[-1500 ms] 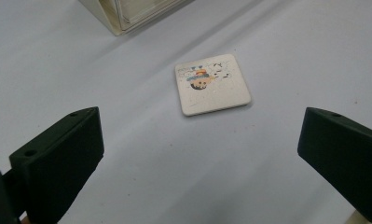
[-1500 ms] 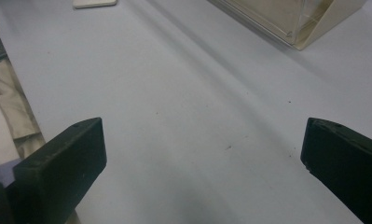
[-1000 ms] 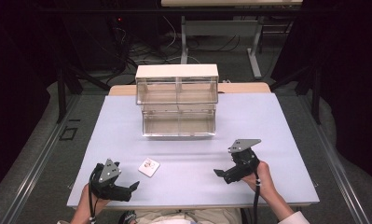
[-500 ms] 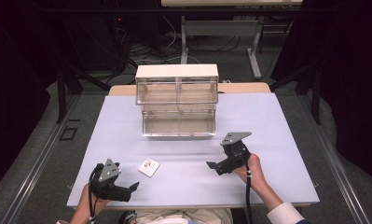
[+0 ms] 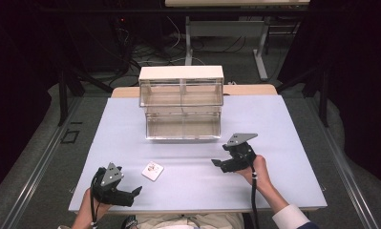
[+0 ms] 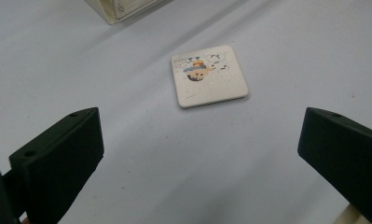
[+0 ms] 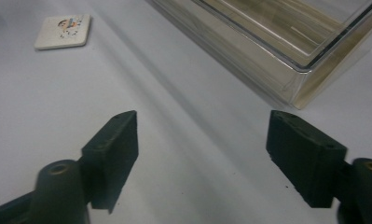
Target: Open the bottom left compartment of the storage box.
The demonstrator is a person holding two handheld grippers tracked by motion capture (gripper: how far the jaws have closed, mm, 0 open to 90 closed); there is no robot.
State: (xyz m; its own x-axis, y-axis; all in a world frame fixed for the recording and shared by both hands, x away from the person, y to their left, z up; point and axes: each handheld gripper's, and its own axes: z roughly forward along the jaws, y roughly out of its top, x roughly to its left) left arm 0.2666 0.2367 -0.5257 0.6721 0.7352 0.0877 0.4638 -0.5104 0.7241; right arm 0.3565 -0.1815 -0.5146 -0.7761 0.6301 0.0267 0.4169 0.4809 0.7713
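A small square white tile (image 5: 152, 171) with a printed picture lies flat on the pale table (image 5: 274, 124), seen close in the left gripper view (image 6: 209, 75) and far off at top left in the right gripper view (image 7: 63, 31). My left gripper (image 5: 136, 191) rests near the front left edge, open wide, with the tile a short way ahead of its jaws (image 6: 202, 158). My right gripper (image 5: 216, 163) hovers right of centre, pointing left; its jaws have just been closing but stand apart with nothing between them (image 7: 202, 154).
A clear plastic drawer cabinet (image 5: 181, 90) with a white top stands at the back centre, its lower drawer (image 5: 183, 125) pulled out toward me; that drawer's corner (image 7: 295, 79) lies just ahead and right of my right gripper. Dark floor, cables and table legs lie beyond.
My right gripper has moved forward and to the left, toward the drawer's front corner. The left gripper and the tile have stayed put.
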